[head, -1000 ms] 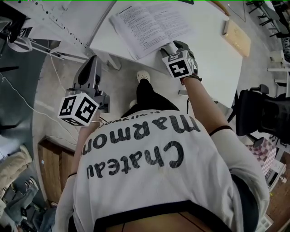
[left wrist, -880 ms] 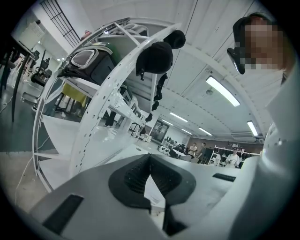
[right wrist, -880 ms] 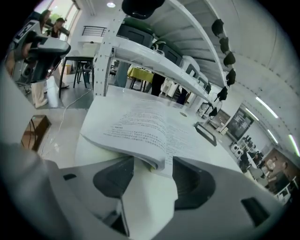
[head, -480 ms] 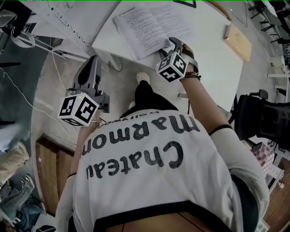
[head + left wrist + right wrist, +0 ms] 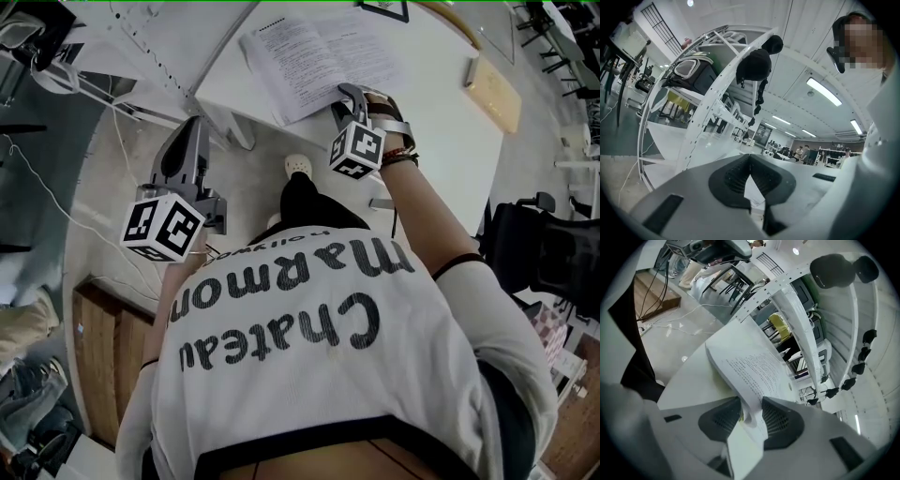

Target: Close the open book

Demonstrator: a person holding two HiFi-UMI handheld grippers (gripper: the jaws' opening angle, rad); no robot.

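The open book (image 5: 319, 56) lies flat on the white table (image 5: 441, 122), its printed pages facing up. My right gripper (image 5: 345, 94) is at the book's near right corner, tilted down. In the right gripper view a bundle of pages (image 5: 750, 366) curls up between the two dark pads, and the jaws have just been closing onto it (image 5: 751, 416). My left gripper (image 5: 194, 127) hangs off the table's left side over the floor, level, its jaws together on nothing (image 5: 750, 161).
A wooden board (image 5: 492, 80) lies at the table's right edge. A white perforated rack (image 5: 708, 108) with bags and hanging items stands to the left. A black chair (image 5: 553, 244) is at the right, a wooden platform (image 5: 103, 356) at the lower left.
My right gripper has rolled and shifted a little toward the book's corner, and its jaws have narrowed around the page edges. The left gripper has stayed where it was.
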